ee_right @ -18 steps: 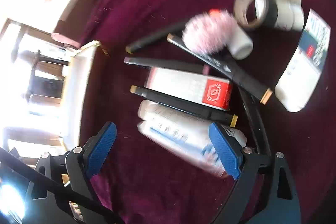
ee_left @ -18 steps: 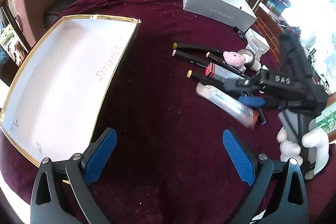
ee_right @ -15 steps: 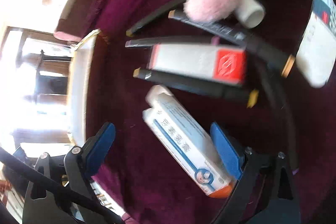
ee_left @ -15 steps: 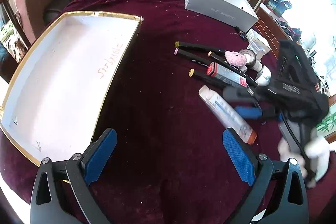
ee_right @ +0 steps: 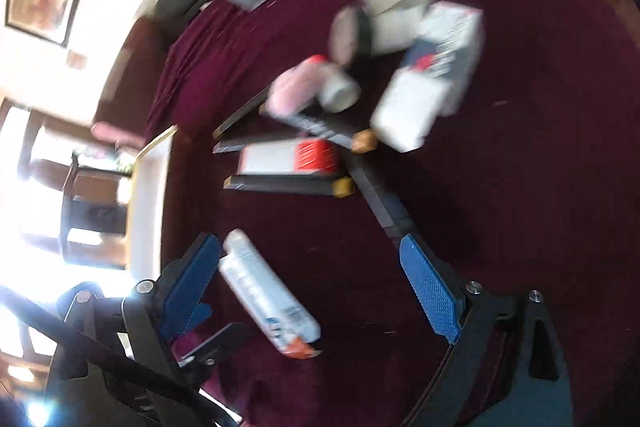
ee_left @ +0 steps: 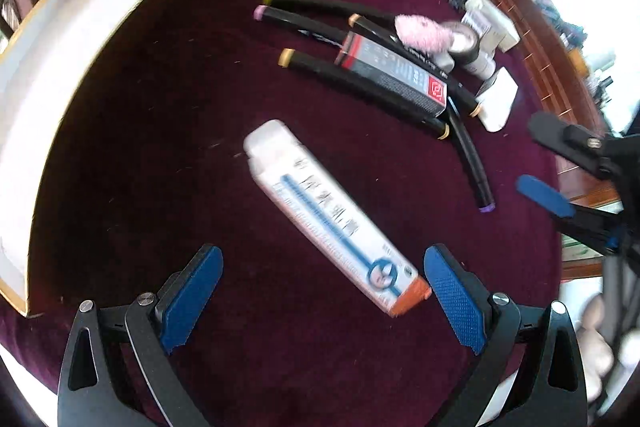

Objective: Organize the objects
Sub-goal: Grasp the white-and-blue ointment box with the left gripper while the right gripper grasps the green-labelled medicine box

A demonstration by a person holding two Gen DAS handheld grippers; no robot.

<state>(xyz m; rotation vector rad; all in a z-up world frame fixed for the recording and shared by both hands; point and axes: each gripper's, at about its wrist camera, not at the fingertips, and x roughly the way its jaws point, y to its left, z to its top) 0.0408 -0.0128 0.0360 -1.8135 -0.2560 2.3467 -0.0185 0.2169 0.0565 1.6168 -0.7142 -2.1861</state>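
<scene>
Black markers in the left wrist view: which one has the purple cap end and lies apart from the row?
The curved marker at the right, purple tip toward the right gripper. The other markers lie side by side by the red-labelled box, showing yellow, pink or tan caps.

The maroon cloth [ee_left: 168, 115] covering the surface looks like matt velvet, flecked with pale lint. The white carton [ee_left: 332, 211] appears to be smooth, slightly glossy cardboard with an orange end. The black markers [ee_left: 360, 83] have a satin plastic sheen. The pink pompom [ee_left: 420, 31] is fluffy. The tray [ee_left: 44, 75] shows a matt white paper-like floor and shiny gold-foil rim. The left gripper [ee_left: 322, 287] carries blue, knurled rubbery pads on matt black plastic with metal screws.
</scene>
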